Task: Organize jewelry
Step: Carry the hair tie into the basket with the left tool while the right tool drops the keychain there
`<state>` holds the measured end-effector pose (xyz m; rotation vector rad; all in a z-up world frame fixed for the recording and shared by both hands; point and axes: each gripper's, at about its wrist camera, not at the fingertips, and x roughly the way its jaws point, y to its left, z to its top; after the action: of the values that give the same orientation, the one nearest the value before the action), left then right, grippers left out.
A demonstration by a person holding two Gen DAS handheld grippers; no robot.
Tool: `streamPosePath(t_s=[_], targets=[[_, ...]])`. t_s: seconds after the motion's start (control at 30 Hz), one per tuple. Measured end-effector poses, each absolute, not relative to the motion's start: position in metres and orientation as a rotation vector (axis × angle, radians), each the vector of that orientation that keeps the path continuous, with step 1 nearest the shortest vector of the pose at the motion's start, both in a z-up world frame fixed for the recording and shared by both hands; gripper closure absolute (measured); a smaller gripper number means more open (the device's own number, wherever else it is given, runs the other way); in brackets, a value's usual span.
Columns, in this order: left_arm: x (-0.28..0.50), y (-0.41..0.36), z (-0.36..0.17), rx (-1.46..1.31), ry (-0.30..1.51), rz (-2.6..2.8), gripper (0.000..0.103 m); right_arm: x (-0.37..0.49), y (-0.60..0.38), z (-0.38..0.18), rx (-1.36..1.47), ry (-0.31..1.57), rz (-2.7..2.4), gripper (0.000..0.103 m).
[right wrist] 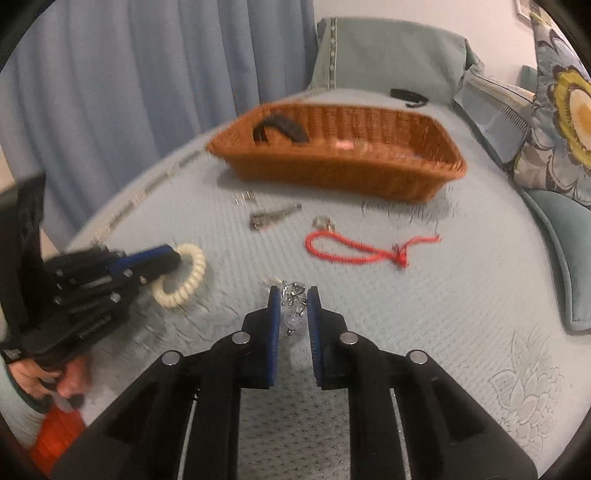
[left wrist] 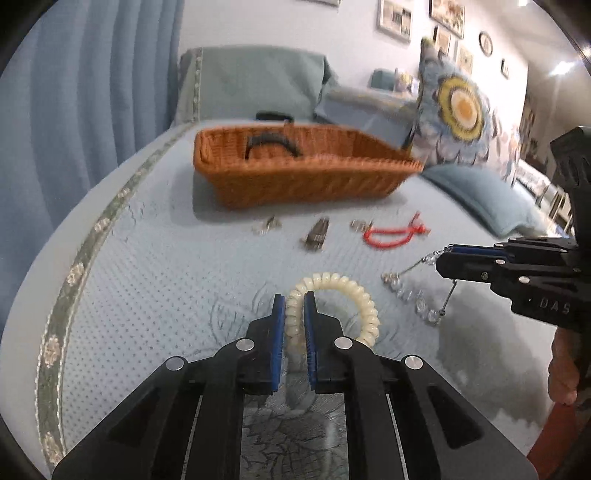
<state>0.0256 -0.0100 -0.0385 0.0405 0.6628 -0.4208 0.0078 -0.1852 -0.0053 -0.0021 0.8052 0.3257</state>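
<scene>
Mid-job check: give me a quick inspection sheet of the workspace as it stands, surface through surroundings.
Surface: pale blue quilted bedspread, patterned trim along one edge.
Job's things: wicker basket with a dark band inside; cream coil bracelet; crystal bead piece; red cord bracelet; three small metal clips in front of the basket.
Clutter: black band behind the basket.
Grippers: left gripper shut on the coil bracelet; right gripper shut on the crystal bead piece.
Cables: nothing seen.
Surroundings: blue curtain, floral cushion, framed pictures on the wall.
</scene>
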Motion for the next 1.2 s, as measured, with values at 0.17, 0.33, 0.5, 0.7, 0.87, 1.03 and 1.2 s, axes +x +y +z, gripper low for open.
streamPosePath(t_s=[0.17,0.33,0.5,0.7,0.87,1.03,1.2], targets=[[0.02,-0.011,-0.018,-0.003,0.608,-0.437,0.095,0.004,-0.195,0.022,0.036,0.749,0.324,0.091],[0.032,-0.017,0.013,-0.016,0.551,-0.457,0.095,0.019,-0.211,0.05,0.067,0.693,0.297,0.091],[0.064,-0.037,0.042,0.009,0.494,-0.48,0.095,0.054,-0.22,0.078,0.053,0.634,0.264,0.091],[0.129,-0.065,0.052,-0.03,0.512,-0.515,0.095,0.118,-0.234,0.086,0.117,0.625,0.258,0.091],[0.175,-0.086,0.037,-0.031,0.564,-0.514,0.095,0.172,-0.247,0.062,0.236,0.706,0.314,0.091],[0.192,-0.097,0.014,-0.018,0.606,-0.518,0.095,0.2,-0.255,0.029,0.297,0.828,0.322,0.09],[0.193,-0.103,0.002,-0.001,0.616,-0.513,0.094,0.197,-0.26,0.019,0.253,0.828,0.27,0.09]])
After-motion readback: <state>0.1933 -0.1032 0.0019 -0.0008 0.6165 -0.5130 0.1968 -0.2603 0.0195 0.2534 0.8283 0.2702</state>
